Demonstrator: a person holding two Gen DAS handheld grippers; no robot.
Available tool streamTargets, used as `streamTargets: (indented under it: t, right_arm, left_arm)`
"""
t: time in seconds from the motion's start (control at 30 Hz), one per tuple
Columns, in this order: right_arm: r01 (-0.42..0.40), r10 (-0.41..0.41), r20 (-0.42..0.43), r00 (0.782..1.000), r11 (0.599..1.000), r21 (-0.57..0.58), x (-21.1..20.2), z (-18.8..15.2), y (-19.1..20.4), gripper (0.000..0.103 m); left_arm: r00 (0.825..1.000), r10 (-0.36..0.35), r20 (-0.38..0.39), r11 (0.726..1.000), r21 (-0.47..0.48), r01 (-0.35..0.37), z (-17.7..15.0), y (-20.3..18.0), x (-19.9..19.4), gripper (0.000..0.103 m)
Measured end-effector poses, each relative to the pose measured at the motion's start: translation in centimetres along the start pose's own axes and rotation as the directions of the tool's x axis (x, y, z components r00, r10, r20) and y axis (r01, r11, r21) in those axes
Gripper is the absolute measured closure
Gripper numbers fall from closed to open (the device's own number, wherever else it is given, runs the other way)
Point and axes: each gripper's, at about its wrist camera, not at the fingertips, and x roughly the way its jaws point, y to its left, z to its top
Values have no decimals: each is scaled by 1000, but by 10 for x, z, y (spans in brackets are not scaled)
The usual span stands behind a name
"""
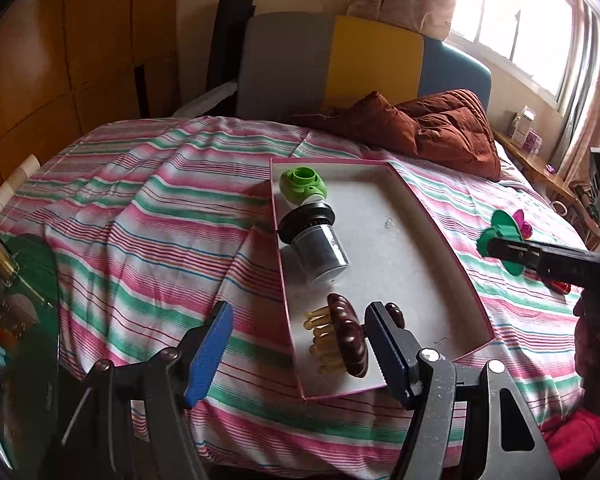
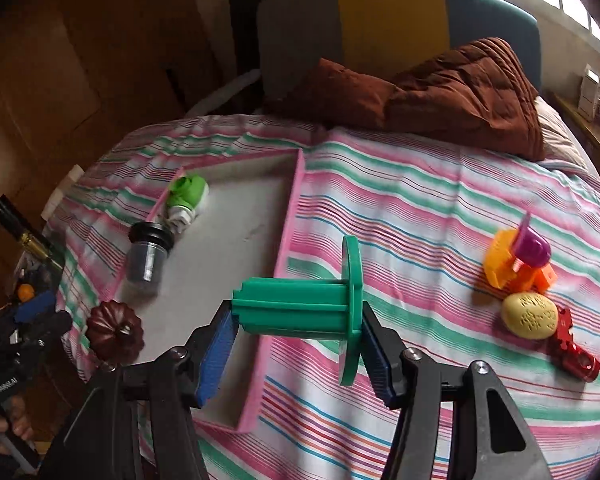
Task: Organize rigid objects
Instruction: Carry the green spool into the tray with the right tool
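The right gripper is clamped on a green spool, one blue pad on the end of its ribbed stem, the other against the face of its round flange, so the spool lies crosswise between the fingers. It hangs in the air over the near right rim of the tray, clear of the striped bedspread. In the left view the same gripper shows from the side at the right edge, with the flange of the spool sticking out past its tip.

The left gripper stands about half open with nothing between its pads; its right finger is just beside the brown comb, and whether they touch cannot be told. The comb lies at the near end of the tray, its yellowish teeth pointing left.

Farther along the tray's left wall lie a grey jar with a black lid, on its side, and beyond it a lime green piece, close together.

Still on the bedspread, right of the tray, sit an orange piece with a purple scoop resting on it, a yellow egg just in front, and a red metal part touching the egg's right side
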Motion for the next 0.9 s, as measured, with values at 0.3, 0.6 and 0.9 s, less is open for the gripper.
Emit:
streamTargets:
  t: [0.3,0.6,0.9]
  right_arm:
    - [-23,20,-89,996,999,-33,77,47,58,44]
    - [44,-45,-146,988,999,-9,141,72,80,43]
    - [-18,21,-93,995,999,34,124,75,71,29]
  left_arm:
    - [1000,17,0,997,-74,-17,-4,32,4,34]
    - [999,36,-13,992,-121,-38,-11,53,9,34]
    - [999,39,-13,992,-118,-40,-12,52,10,34]
